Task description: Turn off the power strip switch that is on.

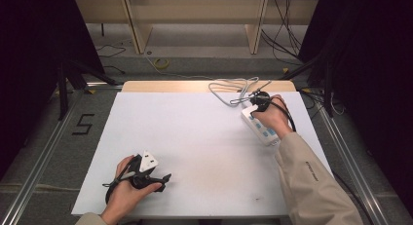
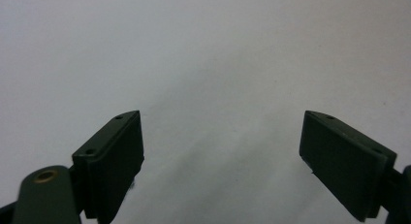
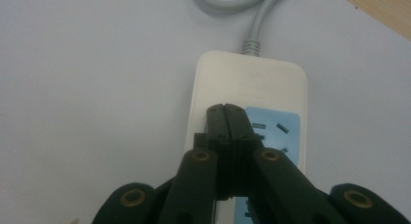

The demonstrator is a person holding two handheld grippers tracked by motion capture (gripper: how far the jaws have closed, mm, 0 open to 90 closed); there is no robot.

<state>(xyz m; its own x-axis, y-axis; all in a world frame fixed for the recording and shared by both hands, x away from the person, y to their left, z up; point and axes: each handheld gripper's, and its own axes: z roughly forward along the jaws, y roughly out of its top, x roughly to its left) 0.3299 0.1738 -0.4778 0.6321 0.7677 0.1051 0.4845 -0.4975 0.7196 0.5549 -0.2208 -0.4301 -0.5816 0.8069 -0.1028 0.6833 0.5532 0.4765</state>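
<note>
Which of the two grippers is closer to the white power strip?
The right gripper: its shut jaws sit over the power strip. The left gripper is far across the table, jaws open.

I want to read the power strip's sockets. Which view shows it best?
The right gripper view: the power strip is close, blue socket panel visible beside the shut right gripper. In the high view it's small, partly under the hand.

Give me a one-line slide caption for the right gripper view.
Right gripper, black jaws closed together, over a white plastic power strip with blue socket panels and a grey cord on the white table.
</note>
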